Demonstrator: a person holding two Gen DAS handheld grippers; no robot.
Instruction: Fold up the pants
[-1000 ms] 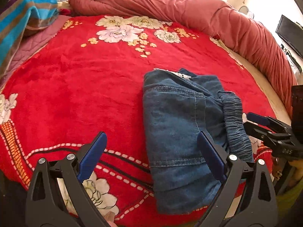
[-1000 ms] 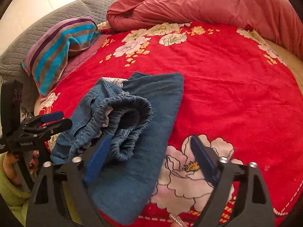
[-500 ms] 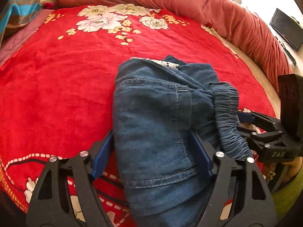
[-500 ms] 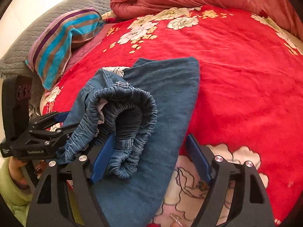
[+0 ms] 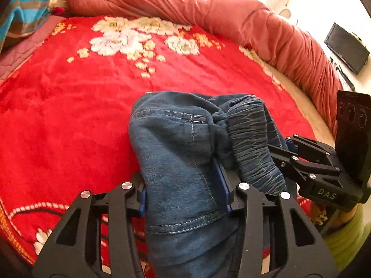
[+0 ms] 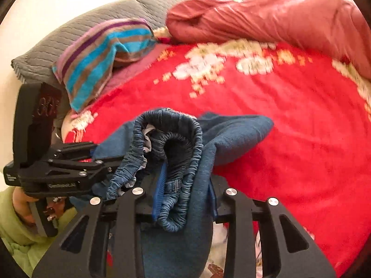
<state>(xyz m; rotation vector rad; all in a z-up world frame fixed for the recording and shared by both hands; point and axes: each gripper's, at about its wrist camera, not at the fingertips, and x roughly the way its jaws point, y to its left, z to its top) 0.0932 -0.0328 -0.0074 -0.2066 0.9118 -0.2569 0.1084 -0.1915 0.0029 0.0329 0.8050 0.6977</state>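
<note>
Pants (image 5: 176, 153), folded into a thick denim bundle, sit clamped at their near end in both tools: the left gripper (image 5: 185, 185) is closed on the plain folded panel, the right gripper (image 6: 185, 190) closed on the gathered waistband side. From the fingers the bundle's long axis runs straight away over the red blanket (image 5: 69, 120), so both hands are equally near

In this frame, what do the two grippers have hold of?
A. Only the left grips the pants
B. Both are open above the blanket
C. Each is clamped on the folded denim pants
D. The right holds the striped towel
C: the left gripper and the right gripper each have their blue pads pressed against the folded denim pants.
</note>
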